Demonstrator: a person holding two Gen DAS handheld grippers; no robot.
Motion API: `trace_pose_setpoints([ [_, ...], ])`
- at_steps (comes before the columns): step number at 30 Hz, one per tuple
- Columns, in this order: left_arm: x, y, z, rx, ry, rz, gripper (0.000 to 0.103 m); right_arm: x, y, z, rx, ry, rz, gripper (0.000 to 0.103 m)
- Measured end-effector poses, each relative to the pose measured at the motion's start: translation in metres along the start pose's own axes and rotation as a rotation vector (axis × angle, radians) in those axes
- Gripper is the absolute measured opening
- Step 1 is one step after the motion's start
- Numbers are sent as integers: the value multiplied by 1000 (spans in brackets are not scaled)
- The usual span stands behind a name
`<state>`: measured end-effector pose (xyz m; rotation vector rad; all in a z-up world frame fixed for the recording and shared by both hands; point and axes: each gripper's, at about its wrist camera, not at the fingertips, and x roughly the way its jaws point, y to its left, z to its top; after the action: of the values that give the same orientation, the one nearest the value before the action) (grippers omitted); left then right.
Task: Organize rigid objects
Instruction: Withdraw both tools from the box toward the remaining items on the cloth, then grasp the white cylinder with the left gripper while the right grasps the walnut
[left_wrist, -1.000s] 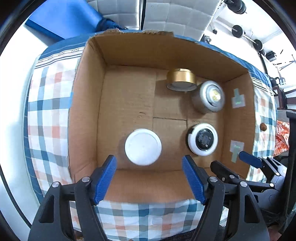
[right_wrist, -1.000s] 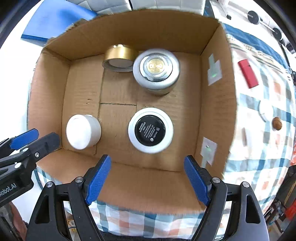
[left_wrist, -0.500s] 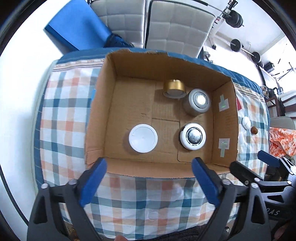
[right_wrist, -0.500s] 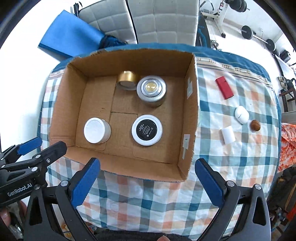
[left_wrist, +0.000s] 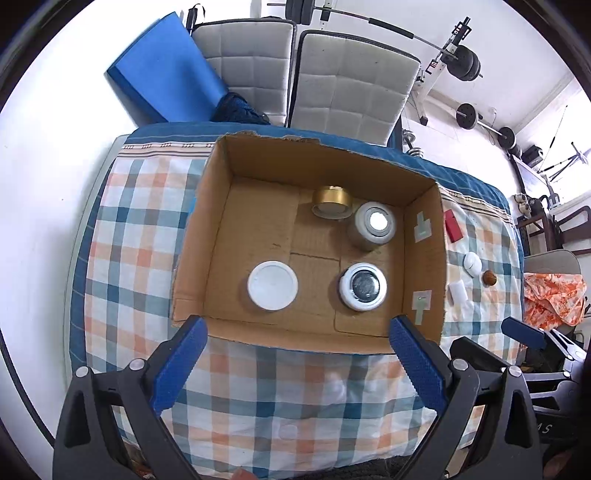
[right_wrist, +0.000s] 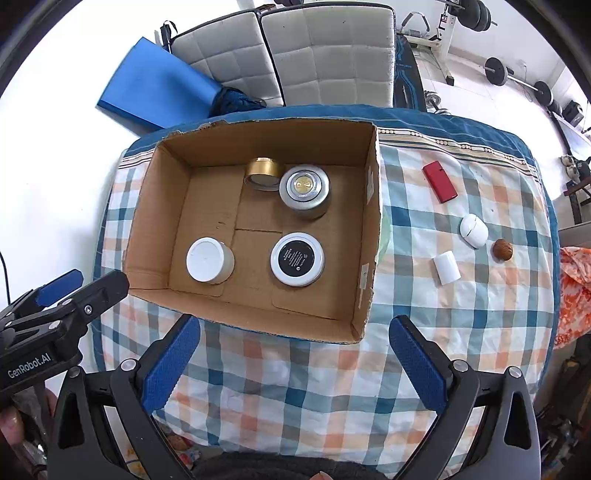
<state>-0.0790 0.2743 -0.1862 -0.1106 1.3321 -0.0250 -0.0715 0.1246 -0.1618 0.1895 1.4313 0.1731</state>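
Note:
An open cardboard box (left_wrist: 192, 258) (right_wrist: 369, 236) stands on a checked cloth. Inside it are a white-lidded jar (left_wrist: 272, 285) (right_wrist: 207, 260), a white jar with a black lid (left_wrist: 363, 286) (right_wrist: 297, 258), a silver jar (left_wrist: 375, 225) (right_wrist: 304, 188) and a gold tin (left_wrist: 331, 201) (right_wrist: 262, 172). My left gripper (left_wrist: 295, 354) is open and empty, high above the box's near edge. My right gripper (right_wrist: 291, 354) is open and empty, also high above the near edge. The left gripper shows in the right wrist view at lower left (right_wrist: 62, 306).
On the cloth right of the box lie a red block (right_wrist: 439, 182), a white case (right_wrist: 474, 230), a white cylinder (right_wrist: 447, 267) and a brown nut (right_wrist: 502, 250). Two padded chairs (right_wrist: 328, 51) and a blue mat (right_wrist: 159, 86) stand beyond the table. Orange cloth (left_wrist: 554, 299) lies at right.
Both grippers have risen and pulled back from the box; the box looks smaller and more of the cloth and room shows. Both stay open and empty. The box contents have not moved.

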Motion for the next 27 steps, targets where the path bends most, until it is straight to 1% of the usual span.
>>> trace_pose_setpoints([
  [3,-4,-24,3,20,-16,-17,101,-5,-20,0,22,-5,9,103],
  [6,-3,-64,6,65,-31,-41,101,-14,-59,1,74,-13,7,103],
  [8,3,-95,5,103,-20,-66,101,-20,-98,1,125,-25,-21,103],
  [9,10,-118,5,129,-6,-82,101,-22,-112,1,143,-26,-34,103],
  [10,15,-135,4,149,4,-91,101,-24,-137,1,174,-26,-58,103],
  [11,23,-153,3,170,14,-98,101,-24,-154,3,194,-25,-77,103],
  [13,34,-183,0,196,25,-103,101,-22,-191,5,238,-17,-120,103],
  [15,56,-218,-1,221,44,-103,101,-18,-229,7,283,-8,-135,103],
  [16,67,-230,-2,224,60,-103,101,-14,-250,8,304,-4,-141,103],
  [17,76,-238,-4,223,74,-113,101,-10,-262,10,316,0,-143,103],
  [20,117,-259,-4,177,151,-152,101,7,-302,14,347,19,-127,103],
  [22,145,-268,-4,127,197,-165,95,21,-322,16,360,41,-123,102],
  [23,157,-271,-4,113,213,-160,87,30,-332,18,364,50,-113,101],
  [24,167,-275,-5,108,225,-147,75,39,-341,21,366,59,-107,101],
  [26,191,-281,-5,96,262,-126,68,54,-349,26,357,77,-104,100],
  [27,200,-283,-6,90,275,-120,68,63,-354,29,345,86,-101,99],
])
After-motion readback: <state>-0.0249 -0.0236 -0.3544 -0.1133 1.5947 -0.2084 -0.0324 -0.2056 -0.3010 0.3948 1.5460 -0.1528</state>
